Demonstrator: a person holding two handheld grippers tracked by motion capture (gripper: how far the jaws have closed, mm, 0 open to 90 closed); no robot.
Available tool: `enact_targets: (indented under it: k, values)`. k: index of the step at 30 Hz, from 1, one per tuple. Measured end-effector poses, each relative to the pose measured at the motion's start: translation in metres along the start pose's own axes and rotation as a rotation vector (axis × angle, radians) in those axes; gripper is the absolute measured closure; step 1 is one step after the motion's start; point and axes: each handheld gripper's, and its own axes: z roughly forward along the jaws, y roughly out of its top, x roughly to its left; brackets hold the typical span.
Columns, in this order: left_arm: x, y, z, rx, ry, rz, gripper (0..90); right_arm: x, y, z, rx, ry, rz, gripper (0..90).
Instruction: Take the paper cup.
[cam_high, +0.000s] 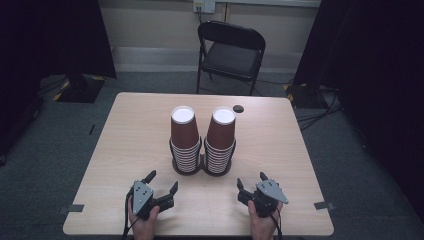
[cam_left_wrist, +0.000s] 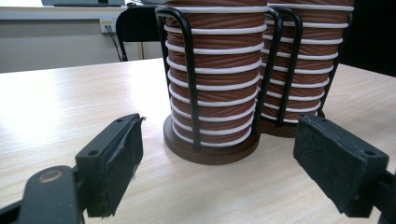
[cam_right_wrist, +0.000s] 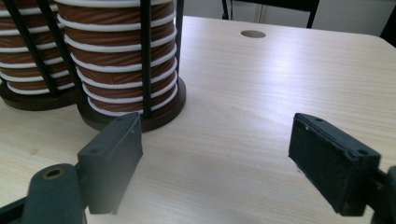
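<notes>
While no legible brand, label or writing appears on any item, two stacks of brown ribbed paper cups with white rims stand at the centre of the bench (cam_high: 130, 125). Each stack is inverted, white base uppermost, and sits in a black wire holder on a dark round base. The left stack (cam_high: 184, 137) and the right stack (cam_high: 221, 137) are just beside each other, their bases touching or nearly so.

In the left gripper view, the wire holder (cam_left_wrist: 189, 79) rises as vertical black loops around the cup rims, and the near base (cam_left_wrist: 210, 151) rests flat on the wood.

The left gripper (cam_high: 161, 186) sits at 7 o'clock from the stacks, held in the person's left hand (cam_high: 142, 220); its jaws are spread wide apart and grip nothing. The right gripper (cam_high: 250, 186) sits at 5 o'clock, held in the right hand (cam_high: 262, 222); its jaws are likewise wide apart and empty. Both grippers are near the stacks without touching them.

A round cable hole (cam_high: 238, 108) lies in the bench at 1 o'clock from the right stack. A black folding chair (cam_high: 230, 52) stands beyond the far edge at 12 o'clock. Tape marks (cam_high: 324, 205) lie at the near bench corners. Bare bench separates the jaws from the stacks.
</notes>
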Motion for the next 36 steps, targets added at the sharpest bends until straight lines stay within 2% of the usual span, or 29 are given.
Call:
enact_targets:
  k: [5, 8, 9, 10, 16, 21, 22, 25, 27, 34, 36]
  values:
    - [0.001, 0.000, 0.000, 0.001, -0.009, -0.008, 15.8, -0.001, 0.000, -0.001, -0.012, 0.024, 0.009, 18.7]
    - [0.002, 0.001, 0.001, 0.011, -0.024, -0.009, 15.7, -0.003, 0.000, -0.002, -0.024, 0.064, 0.022, 18.7]
    - [0.002, 0.001, 0.001, 0.011, -0.024, -0.009, 15.7, -0.003, 0.000, -0.002, -0.024, 0.064, 0.022, 18.7]
    - [0.002, 0.000, 0.001, 0.012, -0.031, -0.019, 15.7, -0.004, 0.000, -0.003, -0.033, 0.086, 0.032, 18.1]
    - [0.003, 0.000, 0.000, 0.003, -0.029, -0.025, 15.7, -0.005, 0.002, -0.002, -0.033, 0.109, 0.041, 16.3]
    - [0.003, -0.001, -0.001, -0.018, -0.020, -0.029, 15.5, -0.004, 0.006, -0.003, -0.047, 0.147, 0.045, 19.2]
    - [0.003, -0.001, -0.001, -0.015, -0.022, -0.026, 15.5, -0.004, 0.008, -0.004, -0.046, 0.168, 0.054, 20.3]
    - [0.003, 0.000, -0.001, -0.007, -0.025, -0.020, 15.5, -0.005, 0.012, -0.006, -0.053, 0.180, 0.052, 22.3]
    - [0.003, 0.000, 0.000, -0.007, -0.030, -0.025, 15.5, -0.005, 0.021, -0.008, -0.070, 0.193, 0.034, 22.8]
    - [0.003, 0.000, -0.001, -0.008, -0.027, -0.023, 15.6, -0.003, 0.040, -0.006, -0.083, 0.236, 0.017, 24.4]
    - [0.003, 0.000, -0.001, -0.007, -0.025, -0.020, 15.6, -0.002, 0.045, -0.006, -0.102, 0.246, 0.017, 24.5]
